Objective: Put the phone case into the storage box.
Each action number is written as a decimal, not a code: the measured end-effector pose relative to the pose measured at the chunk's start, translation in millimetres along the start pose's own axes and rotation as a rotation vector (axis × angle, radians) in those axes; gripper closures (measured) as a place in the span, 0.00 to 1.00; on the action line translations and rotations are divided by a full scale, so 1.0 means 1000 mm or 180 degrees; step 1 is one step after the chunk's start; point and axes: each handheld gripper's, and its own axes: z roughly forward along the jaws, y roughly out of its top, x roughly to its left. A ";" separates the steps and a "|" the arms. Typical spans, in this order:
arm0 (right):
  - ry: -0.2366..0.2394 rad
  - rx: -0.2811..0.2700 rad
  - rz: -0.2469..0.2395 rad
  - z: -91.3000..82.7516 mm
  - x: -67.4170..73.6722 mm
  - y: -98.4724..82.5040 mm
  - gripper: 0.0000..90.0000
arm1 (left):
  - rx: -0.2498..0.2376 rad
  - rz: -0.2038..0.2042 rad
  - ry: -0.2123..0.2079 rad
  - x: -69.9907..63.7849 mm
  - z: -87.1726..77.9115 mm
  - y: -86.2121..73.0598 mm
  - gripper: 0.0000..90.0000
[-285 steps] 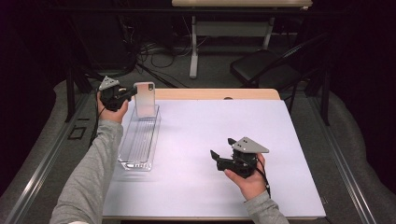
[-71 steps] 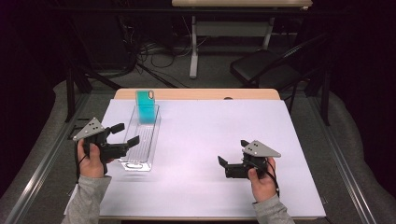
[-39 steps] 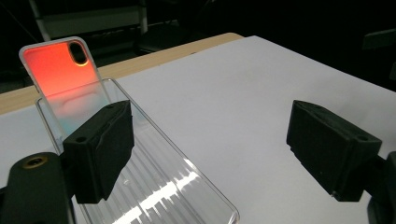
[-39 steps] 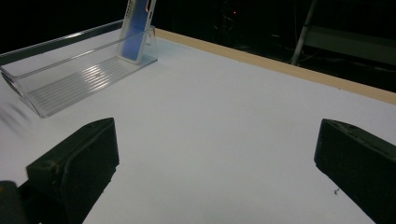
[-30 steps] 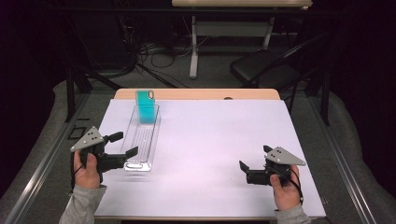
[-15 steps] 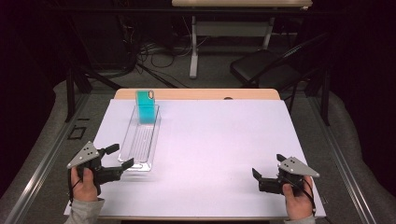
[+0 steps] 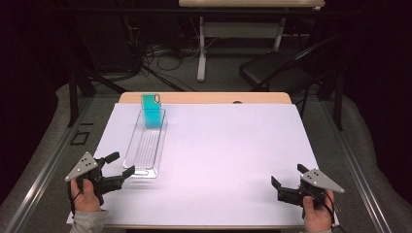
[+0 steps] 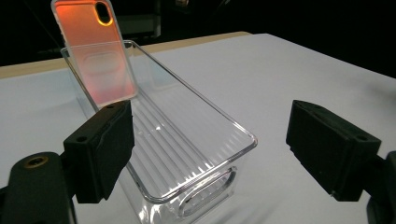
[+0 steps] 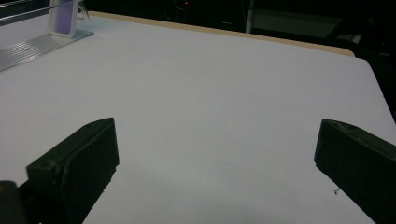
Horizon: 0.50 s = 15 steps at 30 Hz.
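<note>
High view: showed the white table point(image 7: 218, 145), the clear tray point(image 7: 145, 143) along its left side, and the phone case point(image 7: 152, 111) upright at the tray's far end, unmoved. Found the left gripper point(image 7: 121, 165) drawn back just beside the tray's near end, the right gripper point(image 7: 286, 182) pulled to the near right corner. Both with jaws wide apart, holding nothing.

No writing, label, brand, number or sign is showing clearly enough to read anywhere. The phone case point(image 7: 151, 111) standing in the clear tray point(image 7: 145, 143) is showing only plain colour, and the white table cover point(image 7: 228, 145) is lying blank. The black pads point(image 8: 102, 149) of the left gripper point(image 7: 118, 170) are carrying no marks either.
</note>
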 end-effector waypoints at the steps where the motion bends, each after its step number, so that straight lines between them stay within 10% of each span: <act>1: -0.0004 -0.0003 0.0017 0.000 -0.001 -0.001 0.00 | -0.0026 0.0000 0.0006 0.001 0.000 -0.001 0.17; 15: -0.0078 -0.0021 0.0094 0.005 -0.009 -0.013 0.00 | -0.0044 -0.0046 0.0050 0.009 -0.001 -0.013 0.17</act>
